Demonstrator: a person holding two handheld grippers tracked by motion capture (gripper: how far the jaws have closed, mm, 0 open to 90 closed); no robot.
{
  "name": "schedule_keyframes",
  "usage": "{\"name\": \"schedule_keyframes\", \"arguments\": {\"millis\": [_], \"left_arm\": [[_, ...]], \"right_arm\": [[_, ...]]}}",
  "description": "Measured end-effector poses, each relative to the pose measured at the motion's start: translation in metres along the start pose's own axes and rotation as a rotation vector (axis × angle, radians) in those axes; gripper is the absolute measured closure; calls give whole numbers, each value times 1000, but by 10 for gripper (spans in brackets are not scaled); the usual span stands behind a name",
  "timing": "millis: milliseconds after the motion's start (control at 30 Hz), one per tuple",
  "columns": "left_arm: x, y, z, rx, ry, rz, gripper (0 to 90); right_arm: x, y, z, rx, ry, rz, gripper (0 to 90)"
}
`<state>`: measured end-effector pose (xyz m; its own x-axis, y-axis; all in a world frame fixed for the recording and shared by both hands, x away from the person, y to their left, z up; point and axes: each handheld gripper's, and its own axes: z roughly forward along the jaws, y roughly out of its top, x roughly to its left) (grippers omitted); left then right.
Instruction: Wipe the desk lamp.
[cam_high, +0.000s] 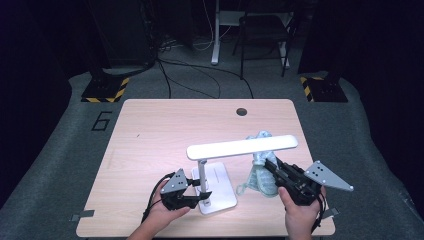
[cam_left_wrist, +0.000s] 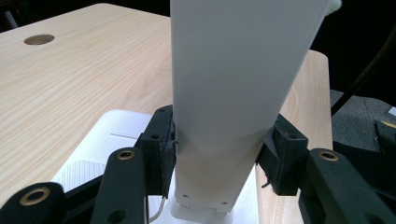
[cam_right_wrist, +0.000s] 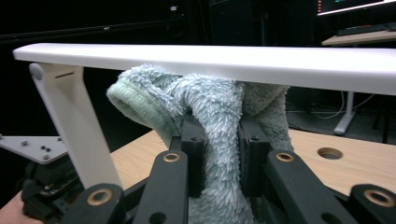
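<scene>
Right, you're bracing the desk lamp (cam_high: 218, 165) post with the left gripper (cam_high: 196, 192) while the right gripper (cam_high: 272, 169), clamping the fluffy cloth (cam_right_wrist: 219, 121), is wiping under the lamp head (cam_right_wrist: 243, 63).

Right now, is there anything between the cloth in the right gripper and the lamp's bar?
Nothing visible. The right gripper is shut on the fluffy cloth, and the cloth's top already lies against the underside of the lamp's bar. The left gripper clamps the lamp's post at the side.

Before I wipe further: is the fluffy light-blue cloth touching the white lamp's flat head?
Touching. In the right gripper view the fluffy light-blue cloth presses up against the underside of the lamp's flat head.
</scene>
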<state>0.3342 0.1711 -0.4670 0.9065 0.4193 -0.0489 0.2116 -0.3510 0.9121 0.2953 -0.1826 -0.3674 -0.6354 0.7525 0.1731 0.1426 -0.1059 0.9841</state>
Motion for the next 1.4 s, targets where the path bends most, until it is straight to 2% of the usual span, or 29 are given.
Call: {"name": "schedule_keyframes", "arguments": {"millis": [467,767,867,1100,1400], "left_arm": [[0,0,0,2,-4,4,515],[0,0,0,-1,-1,1,515],[1,0,0,2,-3,10,515],[1,0,0,0,0,12,515],[1,-1,0,0,-7,5,514]], "right_arm": [[-34,1,-17,-9,-115,30,766],[-47,0,-23,-18,-158,50,765],[-44,0,-22,-16,-158,48,766],[-30,1,-14,-2,-121,22,765],[1,4,7,17,-17,-14,765]]}}
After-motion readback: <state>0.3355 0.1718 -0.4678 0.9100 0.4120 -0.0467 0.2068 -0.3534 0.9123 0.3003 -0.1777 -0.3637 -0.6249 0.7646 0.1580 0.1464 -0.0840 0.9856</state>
